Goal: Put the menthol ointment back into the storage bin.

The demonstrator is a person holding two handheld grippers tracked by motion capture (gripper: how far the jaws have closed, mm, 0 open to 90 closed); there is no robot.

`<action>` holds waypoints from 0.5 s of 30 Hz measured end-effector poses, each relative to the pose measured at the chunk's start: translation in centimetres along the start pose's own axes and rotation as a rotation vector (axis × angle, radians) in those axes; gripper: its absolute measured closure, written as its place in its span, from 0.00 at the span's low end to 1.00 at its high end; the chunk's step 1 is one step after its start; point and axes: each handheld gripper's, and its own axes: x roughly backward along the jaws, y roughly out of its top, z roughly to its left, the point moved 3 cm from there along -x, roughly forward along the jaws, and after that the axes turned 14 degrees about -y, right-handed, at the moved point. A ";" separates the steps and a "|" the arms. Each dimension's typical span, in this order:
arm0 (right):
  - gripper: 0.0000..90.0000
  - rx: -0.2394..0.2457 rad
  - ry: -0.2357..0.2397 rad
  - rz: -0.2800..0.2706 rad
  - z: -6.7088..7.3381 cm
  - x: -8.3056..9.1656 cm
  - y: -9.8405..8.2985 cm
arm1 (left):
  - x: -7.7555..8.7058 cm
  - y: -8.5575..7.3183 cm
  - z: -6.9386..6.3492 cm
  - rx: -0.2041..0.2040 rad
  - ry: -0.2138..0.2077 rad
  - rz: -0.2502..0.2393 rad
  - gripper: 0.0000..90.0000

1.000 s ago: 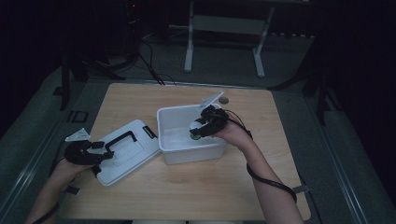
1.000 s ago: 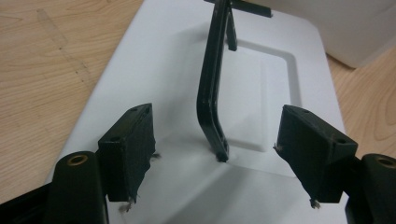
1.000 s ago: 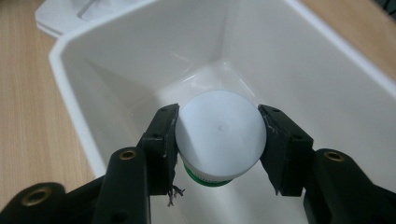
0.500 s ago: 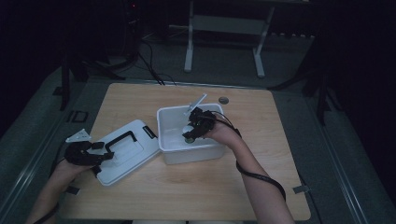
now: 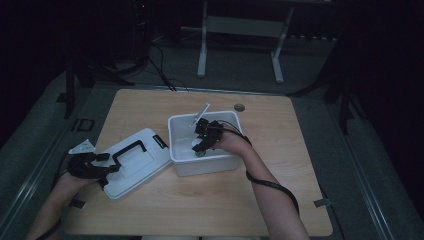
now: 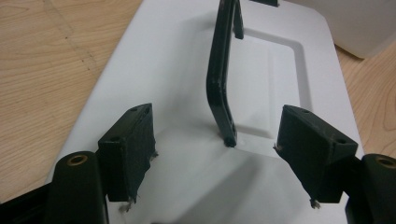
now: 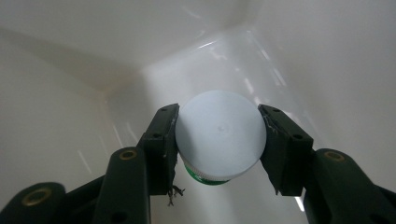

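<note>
Right tool is gripping a white-capped jar by its cap, down inside the white bin on the desk. Left tool is resting released on the bin lid, its jaws straddling the black handle, not touching it

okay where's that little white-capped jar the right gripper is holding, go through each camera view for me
High view: the white-capped jar sits just left of centre, inside the white bin, at the tip of the right gripper.
Right gripper view: the jar is dead centre, clamped between both jaws, green showing under its cap.
Left gripper view: the jar is not in it; the bin's corner is top right.
Shared landmark: the white bin.
</note>
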 end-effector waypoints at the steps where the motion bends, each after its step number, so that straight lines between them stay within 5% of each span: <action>1: 0.56 0.000 0.000 0.000 0.0 0.0 0.0 | 0.0 0.0 0.0 0.000 0.000 0.000 0.31; 15: 0.56 0.050 0.030 0.100 0.7 -1.8 -0.6 | -0.1 -0.2 0.0 0.003 0.003 0.007 0.31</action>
